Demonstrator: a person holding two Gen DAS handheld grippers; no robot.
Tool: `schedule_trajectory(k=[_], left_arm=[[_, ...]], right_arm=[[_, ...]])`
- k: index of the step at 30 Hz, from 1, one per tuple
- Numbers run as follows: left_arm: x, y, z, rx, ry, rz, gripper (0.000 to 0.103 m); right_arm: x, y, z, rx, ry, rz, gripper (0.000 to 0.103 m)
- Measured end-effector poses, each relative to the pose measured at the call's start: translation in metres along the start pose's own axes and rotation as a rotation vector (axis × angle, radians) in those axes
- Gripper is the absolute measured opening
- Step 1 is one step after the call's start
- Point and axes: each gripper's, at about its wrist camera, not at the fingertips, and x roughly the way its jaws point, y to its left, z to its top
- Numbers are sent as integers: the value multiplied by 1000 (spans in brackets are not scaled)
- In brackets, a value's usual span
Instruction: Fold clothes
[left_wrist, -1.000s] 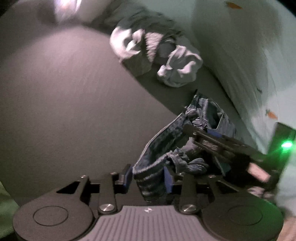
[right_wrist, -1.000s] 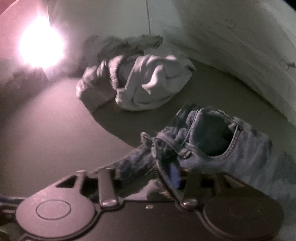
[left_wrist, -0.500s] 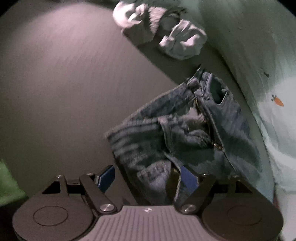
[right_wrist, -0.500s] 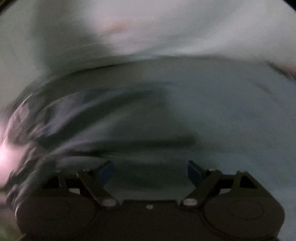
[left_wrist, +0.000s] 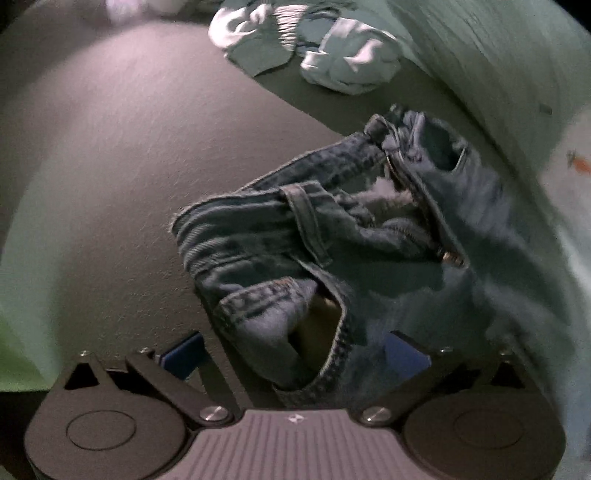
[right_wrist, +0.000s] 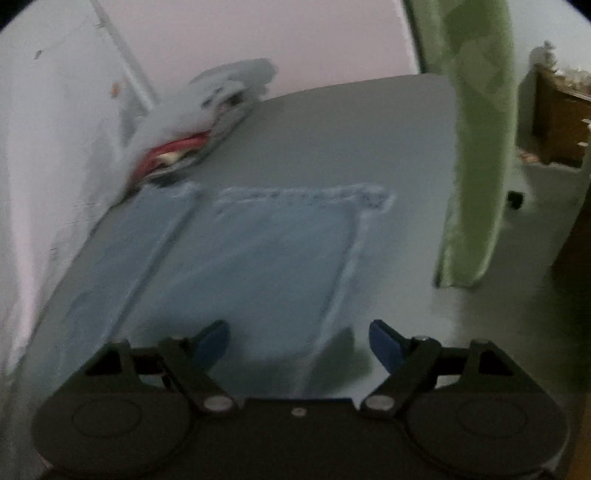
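A pair of blue jeans lies on the grey bed. In the left wrist view its crumpled waist (left_wrist: 332, 236) with open fly sits just ahead of my left gripper (left_wrist: 293, 354). The jaws are opening wide, and a fold of waistband lies loose between the blue pads (left_wrist: 181, 356) without being pressed. In the right wrist view the jeans legs (right_wrist: 251, 266) lie flat, hems at the far end. My right gripper (right_wrist: 298, 339) hovers over the near part of a leg. Its jaws are closing slightly but stand well apart, gripping nothing.
A heap of white and grey clothes (left_wrist: 314, 55) lies at the far end of the bed (left_wrist: 110, 166). A pale printed sheet (left_wrist: 517, 74) rises on the right. Another pile with red in it (right_wrist: 192, 140) sits by the wall, and a green cloth (right_wrist: 476, 147) hangs beside a wooden cabinet (right_wrist: 561, 125).
Both grippers let go of the jeans waist and opened. The waist dropped onto the bed before the left gripper. The right gripper swung far round and now faces the flat legs.
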Motion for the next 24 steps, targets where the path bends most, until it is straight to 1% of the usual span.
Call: schedule_trajectory(k=[1,5,8,10,12,13,14,15,16,17,19,20,21,23,24], left_arm=[[1,-5,-3,24,-9,21,103],[7,-20,-11,79,-40,107,103],[10,-23,-12,72,-57,146,103],[11,-23,-12,39,-73,159,102],[10,-19,-11,-40,-99,168,102],[9,-17,-10,-88,-114,173,102],[8,-16,-9,-131,-128,181,99],[7,-17,-8,-155,-140,192,90],[5,-18,-6,-171,-153,203,81],[3,-19,-5,-186,-162,207,60],[-1,-19,-1,-220,-164,189,47],[-3,-16,2,-255,-161,181,37],[-5,-12,5,-290,-159,172,34],[-9,-3,10,-369,-148,138,25],[-13,-1,12,-400,-143,123,22]], right_arm=[[3,-4,3,-1,-5,-9,80],[17,-11,12,-33,-18,-16,64],[31,-13,20,-75,8,-49,62],[37,-17,23,-68,24,-51,62],[38,-20,23,-43,22,-42,63],[37,-21,22,-31,20,-41,61],[37,-21,22,-29,16,-46,55],[35,-21,23,-39,10,-48,51],[33,-20,24,-50,3,-51,33],[31,-20,26,-58,-3,-50,10],[23,-24,35,-26,-9,24,9],[19,-24,39,-11,-16,51,7],[14,-25,44,3,-24,78,7],[0,-23,55,30,-50,127,6],[-10,-21,61,44,-68,154,6]])
